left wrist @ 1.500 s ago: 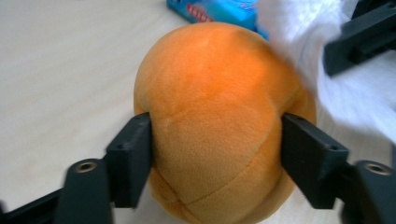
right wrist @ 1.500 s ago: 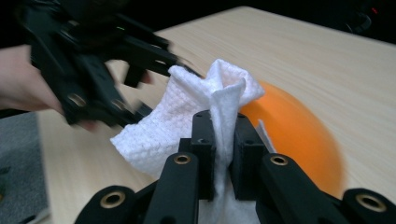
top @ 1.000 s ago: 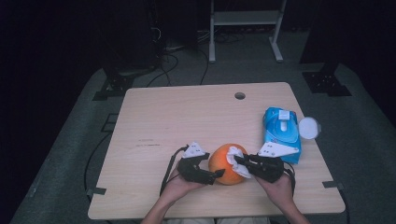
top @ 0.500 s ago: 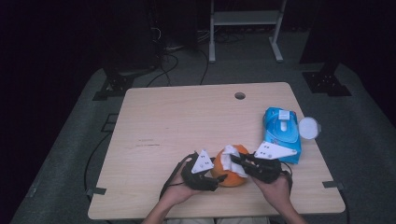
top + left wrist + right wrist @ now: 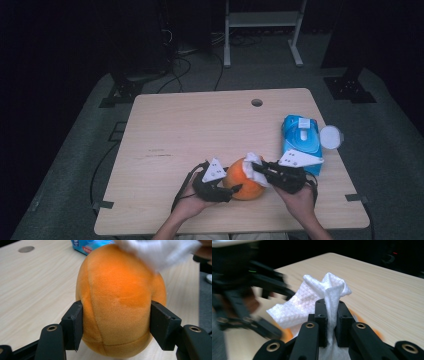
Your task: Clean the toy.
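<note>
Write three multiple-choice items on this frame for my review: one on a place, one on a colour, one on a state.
1. Where does the blue wipes pack lie on the table?
A. near its right edge
B. at its left edge
C. on the plush ball

2. What colour is the plush ball?
A. green
B. orange
C. purple

3. What does the right gripper hold?
A. nothing, jaws wide open
B. the plush ball
C. a white wipe

Key: 1 A, the high view shows the pack beside the right edge. 2 B, the left gripper view shows orange plush. 3 C, the right gripper view shows the jaws pinching white cloth.
</note>
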